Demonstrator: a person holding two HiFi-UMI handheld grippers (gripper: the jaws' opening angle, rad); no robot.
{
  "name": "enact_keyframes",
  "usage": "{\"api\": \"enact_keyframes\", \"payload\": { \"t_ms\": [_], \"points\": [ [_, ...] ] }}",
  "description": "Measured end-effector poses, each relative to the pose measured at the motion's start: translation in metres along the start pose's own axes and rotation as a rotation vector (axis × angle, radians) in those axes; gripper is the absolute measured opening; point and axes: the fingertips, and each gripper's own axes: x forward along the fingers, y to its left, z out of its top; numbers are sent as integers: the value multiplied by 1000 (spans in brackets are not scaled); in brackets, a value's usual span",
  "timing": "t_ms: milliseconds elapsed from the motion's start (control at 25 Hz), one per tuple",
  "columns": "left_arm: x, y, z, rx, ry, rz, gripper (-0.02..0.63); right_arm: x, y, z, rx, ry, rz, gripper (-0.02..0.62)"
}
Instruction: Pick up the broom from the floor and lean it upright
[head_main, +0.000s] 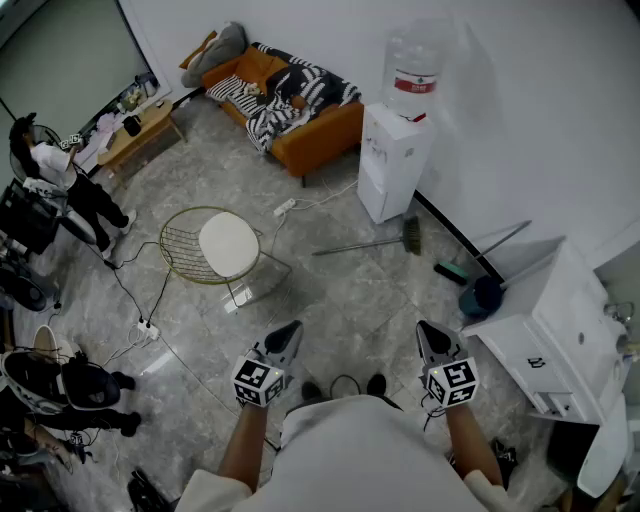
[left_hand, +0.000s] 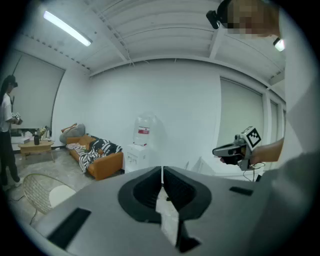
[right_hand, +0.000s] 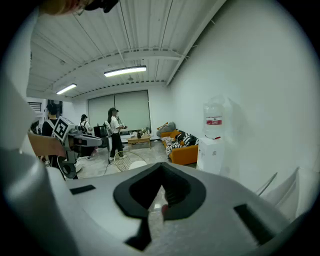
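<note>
We see the orange sofa (head_main: 300, 110) against the wall, to the left of the water dispenser (head_main: 395, 160) in the head view and close to it. On the dispenser's other side, well apart from it along the same wall, stands a white cabinet (head_main: 560, 340). The water dispenser itself is a white floor unit with a clear bottle on top. A round wire chair (head_main: 215, 245) with a white seat pad stands out on the grey tiles, away from the dispenser toward the middle of the room. The broom (head_main: 365, 244) lies flat on the floor just in front of the dispenser's base, its head nearest the dispenser and its handle running away from it toward the chair. Neither gripper touches it. Well short of the dispenser, near our feet, we hold the left gripper (head_main: 288, 330) and the right gripper (head_main: 430, 330) side by side, both aimed toward it. The left gripper's jaws are pressed together with nothing between them, and the right gripper's jaws are likewise closed on nothing.
</note>
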Motion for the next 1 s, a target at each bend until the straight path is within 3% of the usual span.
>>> {"api": "enact_keyframes", "payload": {
  "t_ms": [480, 1000],
  "points": [
    [16, -16, 2, 0, 10, 22, 14, -3, -22, 4, 17, -22, 23, -6],
    [61, -66, 0, -12, 21, 60, 14, -23, -86, -10, 40, -24, 60, -3]
  ]
}}
